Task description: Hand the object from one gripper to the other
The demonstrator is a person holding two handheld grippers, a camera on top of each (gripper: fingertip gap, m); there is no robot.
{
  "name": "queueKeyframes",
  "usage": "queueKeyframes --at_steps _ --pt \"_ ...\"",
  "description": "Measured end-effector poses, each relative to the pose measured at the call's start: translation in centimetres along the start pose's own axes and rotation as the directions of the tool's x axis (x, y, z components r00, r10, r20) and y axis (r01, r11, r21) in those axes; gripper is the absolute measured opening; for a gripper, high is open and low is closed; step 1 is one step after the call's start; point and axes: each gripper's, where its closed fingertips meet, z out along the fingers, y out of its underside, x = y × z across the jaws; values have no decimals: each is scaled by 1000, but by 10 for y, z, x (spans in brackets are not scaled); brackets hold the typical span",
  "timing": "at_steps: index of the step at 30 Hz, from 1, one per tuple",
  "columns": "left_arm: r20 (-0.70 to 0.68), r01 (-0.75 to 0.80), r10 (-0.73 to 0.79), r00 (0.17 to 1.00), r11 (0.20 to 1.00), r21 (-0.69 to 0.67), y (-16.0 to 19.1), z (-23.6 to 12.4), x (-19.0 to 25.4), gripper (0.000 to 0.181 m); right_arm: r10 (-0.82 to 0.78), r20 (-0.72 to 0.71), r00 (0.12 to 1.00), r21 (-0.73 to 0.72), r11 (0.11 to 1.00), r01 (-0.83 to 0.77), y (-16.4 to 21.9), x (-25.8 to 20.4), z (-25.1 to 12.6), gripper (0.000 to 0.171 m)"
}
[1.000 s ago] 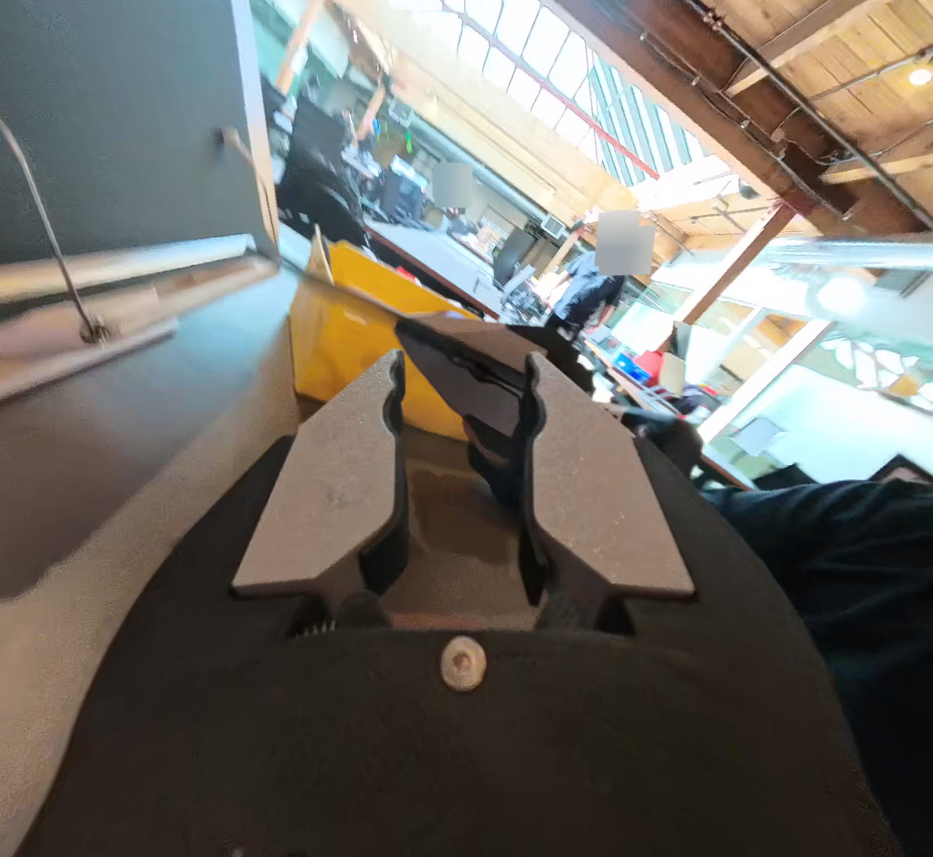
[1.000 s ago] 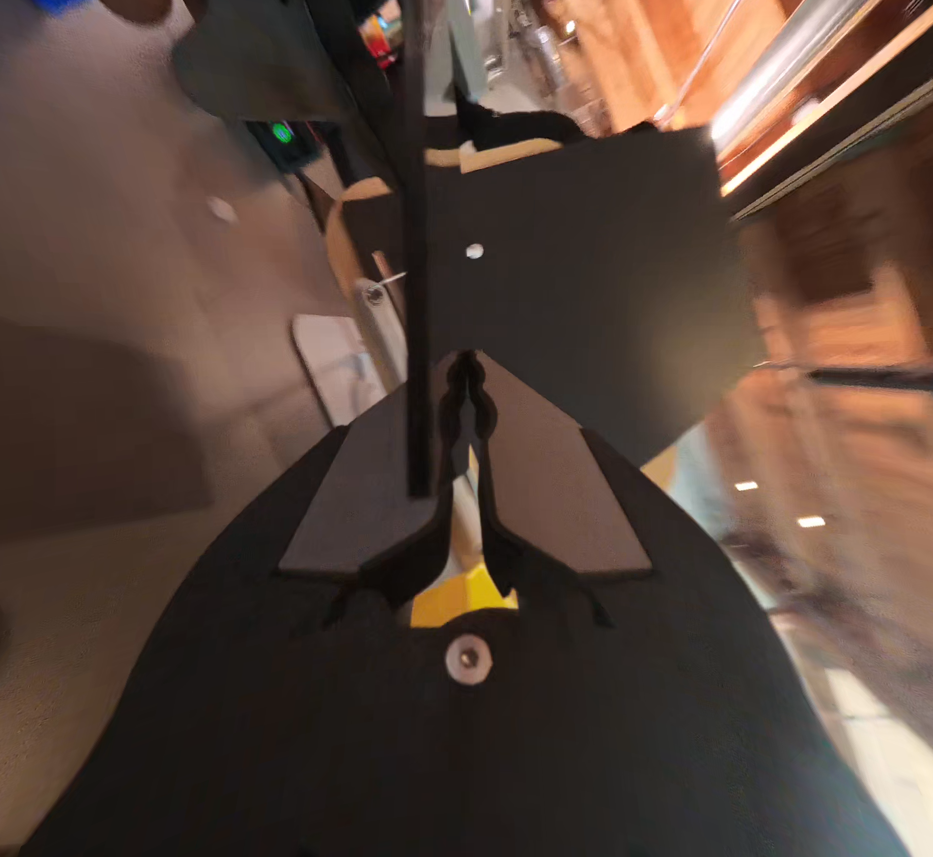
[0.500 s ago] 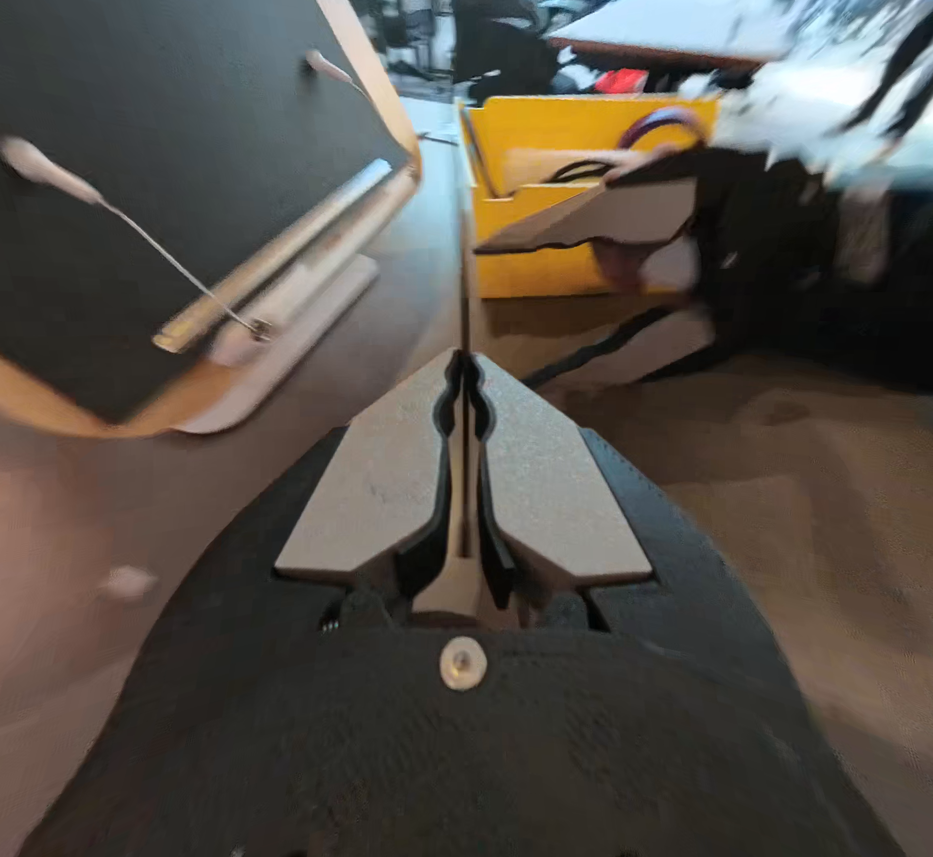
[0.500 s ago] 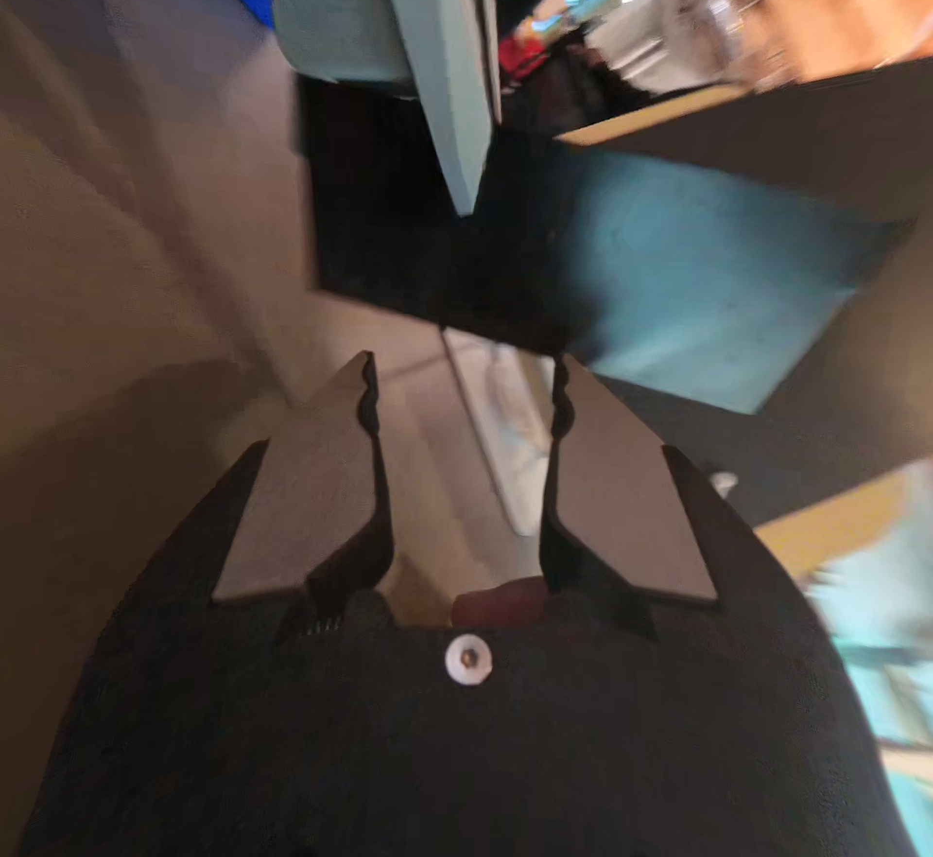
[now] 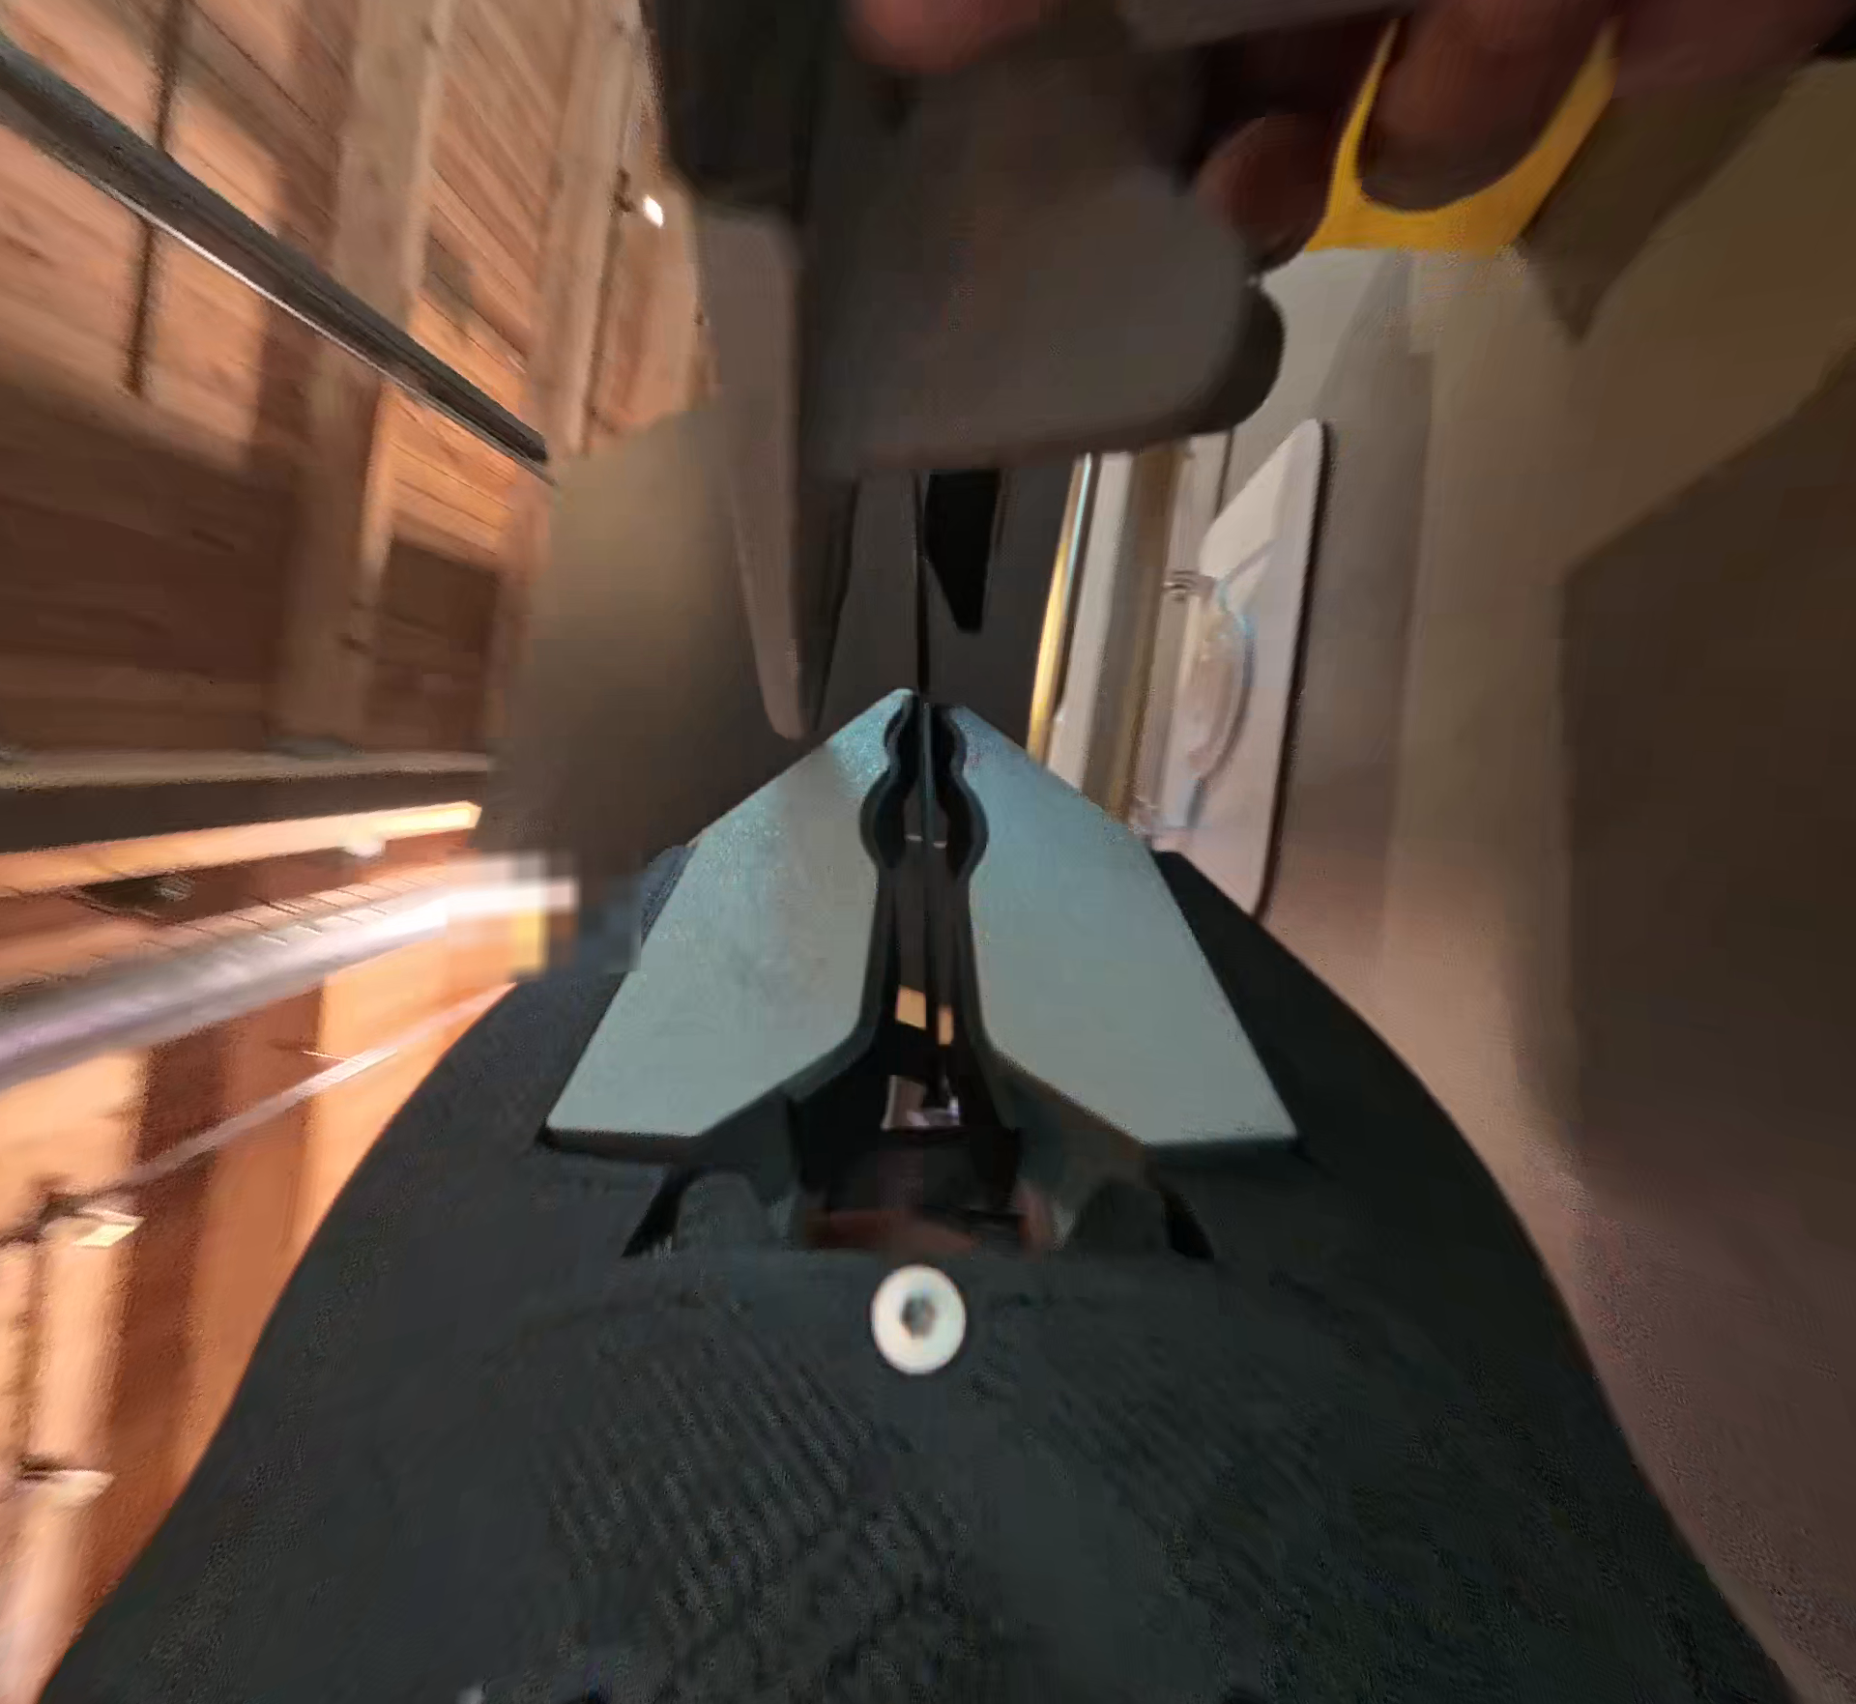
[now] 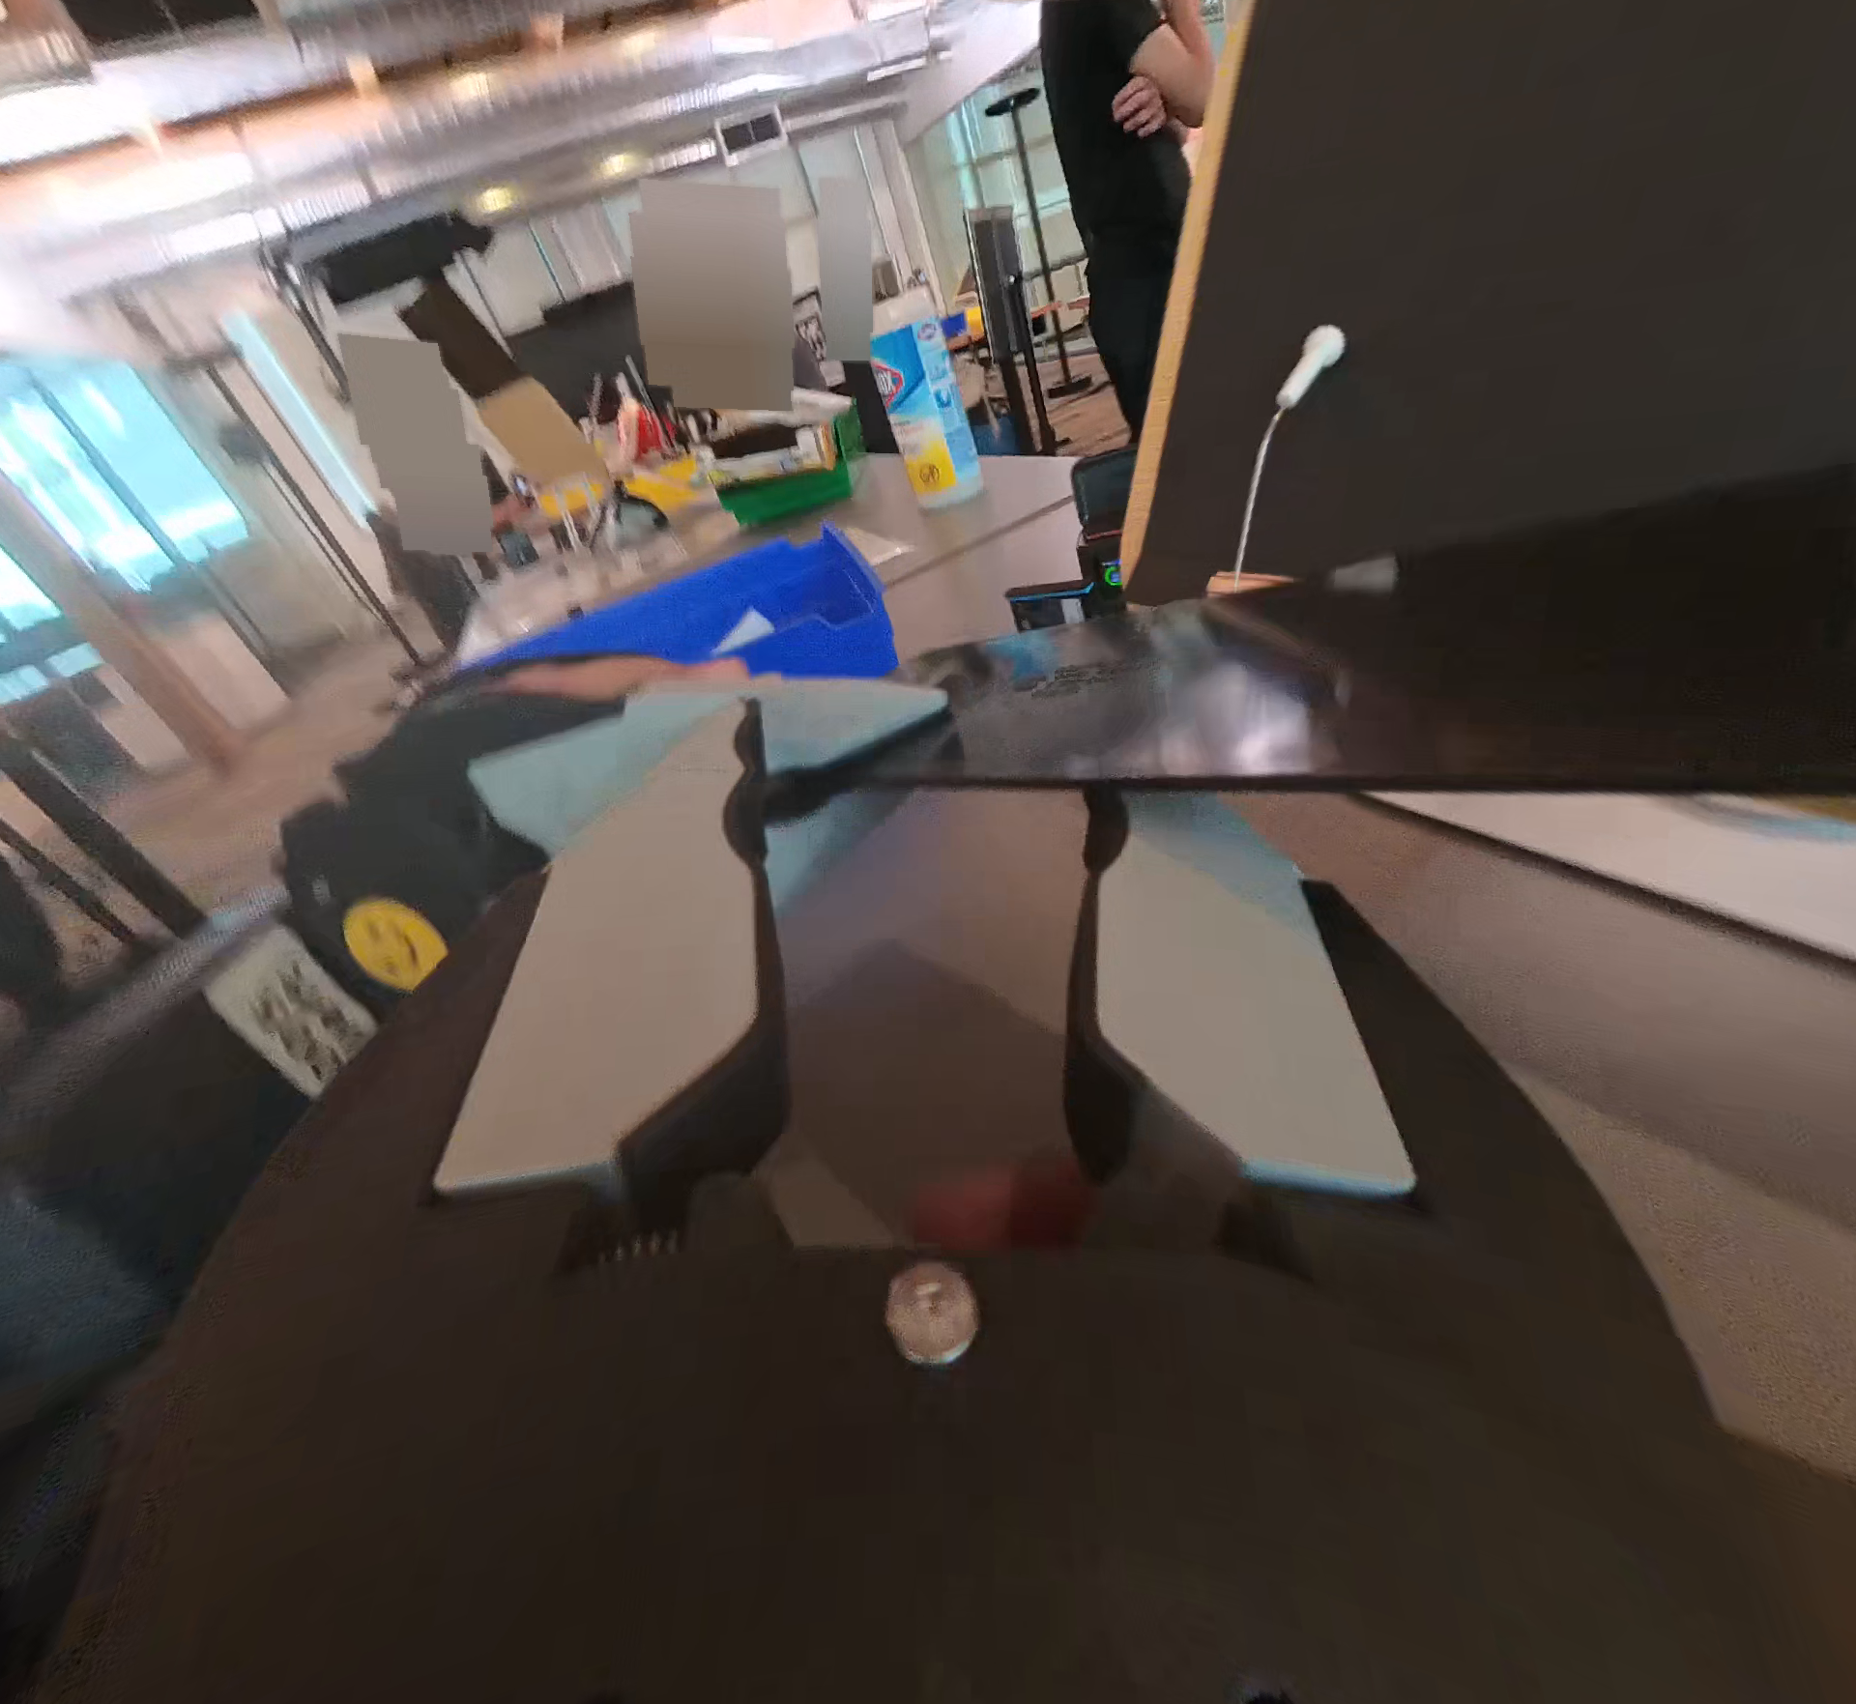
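The left gripper (image 5: 921,720) is closed on the thin, rigid, glossy black sheet (image 6: 1306,712), pinching one edge so the flat faces stay exposed for the other tool. The right gripper (image 6: 919,762) stands open, its grey matte fingers (image 6: 643,953) spread just beneath the sheet (contact cannot be judged). The sheet hangs in the air between both tools, above the brown table (image 6: 1657,1103).
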Motion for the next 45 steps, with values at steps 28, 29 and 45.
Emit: queueKeyframes --at_steps 28,29,45 --pt "-725 963 -681 99 248 -102 -41 -44 7 7 -410 303 860 -81 888 452 9 -52 -33 0" --pt "-685 945 -707 175 315 -84 -36 -38 10 5 -407 269 873 -100 889 446 10 -46 -31 8" --pt "53 222 -215 975 946 -236 33 5 0 0 12 1 1000 63 998 -13 -15 0 -4 74"
